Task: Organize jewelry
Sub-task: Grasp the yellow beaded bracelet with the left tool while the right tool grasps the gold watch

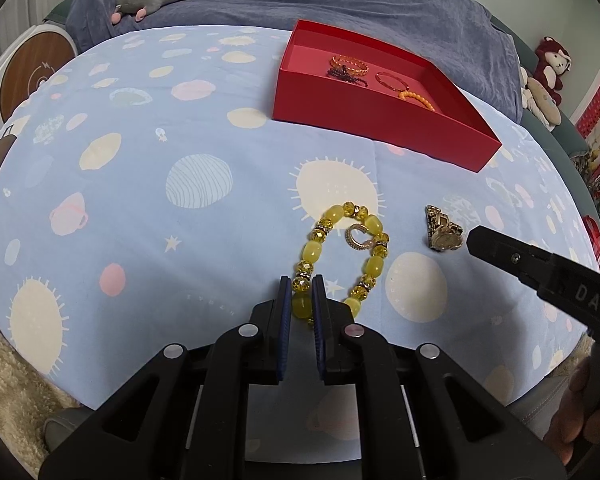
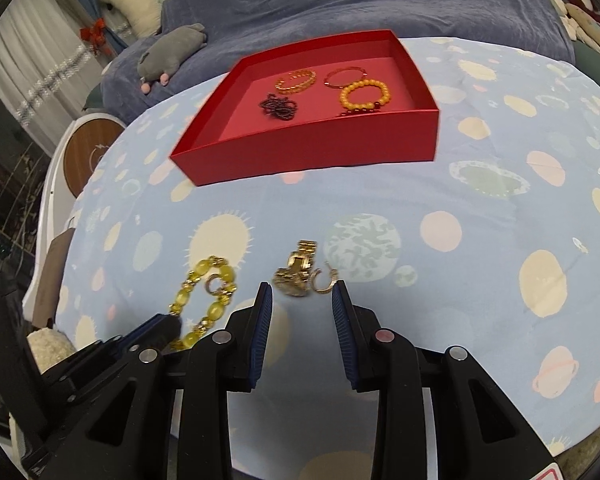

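Red cardboard box (image 2: 308, 148) sits at the far side of the planet-print sheet (image 1: 140, 200), and it already holds four pieces: a gold chain bracelet (image 2: 296, 80), a thin red bangle (image 2: 346, 76), an orange bead bracelet (image 2: 364, 94) and a dark beaded string (image 2: 280, 107). Three pieces are left on the sheet, well apart from the box. The left gripper (image 1: 301, 306) has its jaws nearly closed on a bead of the yellow bracelet (image 1: 346, 256), which lies flat with a small gold ear cuff (image 1: 358, 236) resting inside its loop. The right gripper (image 2: 302, 294) hangs with jaws apart and empty, just short of the gold watch (image 2: 296, 274), beside which a gold hoop earring (image 2: 323, 282) lies. By my reckoning the job is roughly half done, with these near pieces yet to go into the box
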A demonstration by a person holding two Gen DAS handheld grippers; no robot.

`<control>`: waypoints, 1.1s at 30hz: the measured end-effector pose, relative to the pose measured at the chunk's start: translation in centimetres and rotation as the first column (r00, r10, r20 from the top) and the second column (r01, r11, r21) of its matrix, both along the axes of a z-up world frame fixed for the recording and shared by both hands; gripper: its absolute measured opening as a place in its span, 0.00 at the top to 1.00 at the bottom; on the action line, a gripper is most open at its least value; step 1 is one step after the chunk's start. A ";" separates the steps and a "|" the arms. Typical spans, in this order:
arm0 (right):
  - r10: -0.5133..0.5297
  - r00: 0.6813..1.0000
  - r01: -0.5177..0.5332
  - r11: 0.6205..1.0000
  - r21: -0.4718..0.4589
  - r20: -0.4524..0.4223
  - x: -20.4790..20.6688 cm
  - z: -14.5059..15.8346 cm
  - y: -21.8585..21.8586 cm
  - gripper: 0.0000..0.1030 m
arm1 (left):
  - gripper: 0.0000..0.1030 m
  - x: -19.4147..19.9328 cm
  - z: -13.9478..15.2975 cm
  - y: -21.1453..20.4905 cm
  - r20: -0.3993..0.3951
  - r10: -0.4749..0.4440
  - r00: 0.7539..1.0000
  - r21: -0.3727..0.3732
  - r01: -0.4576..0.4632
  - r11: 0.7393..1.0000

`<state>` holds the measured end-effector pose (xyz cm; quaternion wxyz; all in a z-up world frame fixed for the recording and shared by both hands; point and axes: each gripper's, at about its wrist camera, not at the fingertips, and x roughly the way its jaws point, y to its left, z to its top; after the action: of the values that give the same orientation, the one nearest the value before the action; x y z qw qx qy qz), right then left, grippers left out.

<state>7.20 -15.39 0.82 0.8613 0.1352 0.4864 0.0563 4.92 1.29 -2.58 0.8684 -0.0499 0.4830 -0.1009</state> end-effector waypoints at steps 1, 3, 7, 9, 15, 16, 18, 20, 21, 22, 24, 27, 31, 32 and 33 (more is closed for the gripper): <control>0.009 1.000 -0.009 1.000 -0.003 0.001 0.0 0.0 0.4 0.70 | 0.90 0.0 0.0 0.0 0.000 0.000 1.000 0.000 0.000 1.000; 0.021 1.000 -0.021 1.000 -0.010 0.000 0.2 -0.1 1.1 0.70 | 0.90 0.0 0.0 0.0 0.000 0.000 1.000 0.000 0.000 1.000; 0.010 1.000 -0.010 0.999 -0.041 0.003 1.0 -0.4 1.6 0.70 | 0.90 0.0 0.0 0.0 0.000 0.000 1.000 -0.004 0.000 1.000; 0.002 1.000 -0.002 0.999 -0.050 -0.002 1.5 -0.6 1.6 0.70 | 0.90 0.0 0.0 0.1 0.000 0.000 1.000 -0.004 0.000 1.000; -0.004 1.000 0.003 0.997 -0.073 -0.018 2.1 -1.5 2.1 0.71 | 0.90 0.0 0.0 0.2 0.000 0.001 1.000 -0.012 -0.001 1.000; -0.004 1.000 0.002 0.997 -0.078 -0.022 2.1 -1.7 2.2 0.72 | 0.90 0.0 0.0 0.2 0.000 0.001 1.000 -0.013 -0.001 1.000; -0.004 1.000 0.002 0.997 -0.081 -0.023 2.0 -1.8 2.1 0.78 | 0.90 0.0 0.0 0.2 0.000 0.002 1.000 -0.016 -0.002 1.000; -0.005 1.000 0.003 0.997 -0.079 -0.021 1.8 -1.7 2.0 0.80 | 0.90 0.0 0.0 0.2 0.000 0.002 1.000 -0.019 -0.002 1.000; -0.008 1.000 0.007 0.997 -0.077 -0.019 1.8 -1.7 1.9 0.80 | 0.90 0.0 0.0 0.2 0.000 0.002 1.000 -0.019 -0.002 1.000; -0.013 1.000 0.012 0.997 -0.070 -0.015 1.7 -1.5 1.7 0.81 | 0.90 0.0 0.0 0.2 0.000 0.002 1.000 -0.019 -0.002 1.000; -0.019 1.000 0.018 0.998 -0.058 -0.009 1.5 -1.1 1.5 0.92 | 0.90 0.0 0.0 0.3 -0.001 0.002 1.000 -0.020 -0.002 1.000; -0.024 1.000 0.025 0.999 -0.041 0.011 1.2 -0.1 1.1 0.95 | 0.90 0.1 0.0 0.3 -0.003 0.002 1.000 -0.026 -0.002 1.000; -0.029 0.999 0.030 0.999 -0.022 0.030 0.6 0.9 0.5 0.97 | 0.90 0.0 -0.1 0.3 -0.002 0.002 1.000 -0.026 -0.003 1.000; -0.032 0.999 0.033 0.999 -0.017 0.031 0.4 1.0 0.3 0.97 | 0.90 0.0 -0.1 0.3 -0.002 0.003 1.000 -0.026 -0.003 1.000; -0.035 0.999 0.035 0.999 -0.013 0.032 0.3 1.0 0.1 0.97 | 0.90 0.0 -0.1 0.3 -0.002 0.003 1.000 -0.027 -0.003 1.000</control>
<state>7.45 -15.26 1.85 0.8708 0.1368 0.4705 0.0401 4.95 1.61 -2.64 0.8672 -0.0622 0.4825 -0.1060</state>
